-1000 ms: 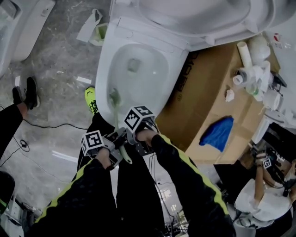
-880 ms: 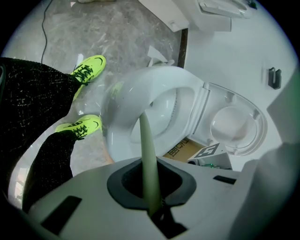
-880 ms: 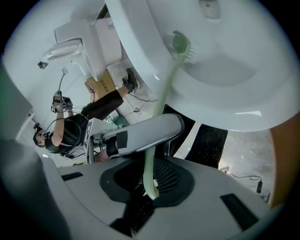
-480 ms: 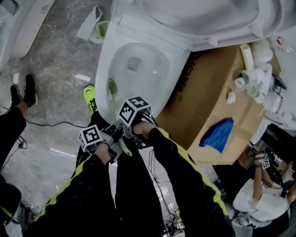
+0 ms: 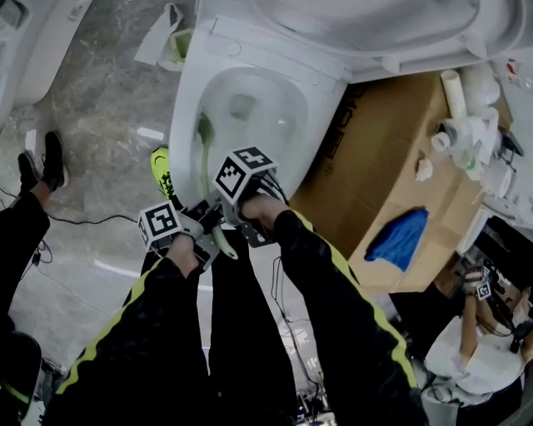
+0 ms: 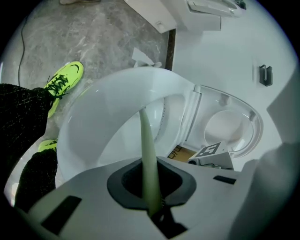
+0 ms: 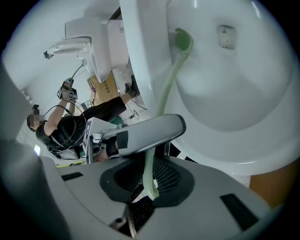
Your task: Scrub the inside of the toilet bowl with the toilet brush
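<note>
Status: scrubbing under way, not complete.

1. The toilet bowl (image 5: 185,116) stands in the upper centre of the head view. Its seat and lid (image 5: 375,25) are raised along the top edge.
2. The toilet brush (image 7: 180,40) is inside the bowl. In the head view its green head lies against the left inner wall, just below the rim. The pale handle runs down out of the bowl toward the lower centre of the frame.
3. The left gripper (image 6: 151,187) has its fingers (image 6: 89,197) clamped on the lower end of the handle.
4. The right gripper (image 7: 149,185) has its fingers (image 7: 225,197) closed on the same handle, further up toward the bowl. This is a two-handed hold.
5. The right gripper view shows the bristles on the wall near the rim. They are well apart from the outlet at the bottom of the bowl.

Assessment: contact is confined to one side wall. No foam or residue shows, so the area already covered cannot be judged. The far wall, the right side and the outlet area appear to remain. The brush will also have to be put away afterwards; no holder can be identified.

Surroundings: a cardboard box (image 5: 375,166) stands just right of the bowl, with a blue cloth (image 5: 400,237) on it.
</note>
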`<move>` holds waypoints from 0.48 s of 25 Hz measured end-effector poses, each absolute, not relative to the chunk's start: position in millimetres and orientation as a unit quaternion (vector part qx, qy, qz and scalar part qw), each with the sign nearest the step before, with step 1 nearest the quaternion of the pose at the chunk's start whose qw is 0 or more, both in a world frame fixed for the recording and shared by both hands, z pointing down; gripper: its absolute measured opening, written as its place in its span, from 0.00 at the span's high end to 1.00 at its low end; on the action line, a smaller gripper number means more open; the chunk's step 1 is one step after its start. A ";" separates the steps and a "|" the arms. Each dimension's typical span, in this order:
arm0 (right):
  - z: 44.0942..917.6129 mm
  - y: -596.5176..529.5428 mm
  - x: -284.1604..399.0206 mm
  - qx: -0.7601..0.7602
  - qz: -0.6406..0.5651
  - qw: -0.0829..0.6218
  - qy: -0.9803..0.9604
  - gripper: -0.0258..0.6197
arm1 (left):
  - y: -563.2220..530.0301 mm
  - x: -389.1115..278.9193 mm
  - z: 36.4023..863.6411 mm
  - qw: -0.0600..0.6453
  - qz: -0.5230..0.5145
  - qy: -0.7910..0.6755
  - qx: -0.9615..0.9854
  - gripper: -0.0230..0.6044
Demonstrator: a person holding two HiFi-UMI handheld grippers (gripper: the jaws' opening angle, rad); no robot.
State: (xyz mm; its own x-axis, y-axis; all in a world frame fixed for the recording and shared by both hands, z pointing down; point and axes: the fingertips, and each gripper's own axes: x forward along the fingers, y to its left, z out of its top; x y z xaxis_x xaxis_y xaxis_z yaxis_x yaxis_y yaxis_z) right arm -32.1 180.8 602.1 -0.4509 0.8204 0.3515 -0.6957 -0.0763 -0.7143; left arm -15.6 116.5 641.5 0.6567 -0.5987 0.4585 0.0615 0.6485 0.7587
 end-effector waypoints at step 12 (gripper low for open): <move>620.3 136.4 -41.0 -0.012 0.742 0.463 -0.485 0.87 | 71.4 -18.7 656.1 0.819 -0.165 -0.350 0.424 0.92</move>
State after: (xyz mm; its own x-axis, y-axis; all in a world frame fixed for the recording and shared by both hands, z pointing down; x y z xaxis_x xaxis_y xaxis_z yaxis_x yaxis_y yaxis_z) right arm -41.0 136.4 620.3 -0.5713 0.6980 0.4317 -0.6750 -0.1005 -0.7309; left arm -18.7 71.4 656.1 0.7003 -0.5667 0.4341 -0.0269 0.5867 0.8094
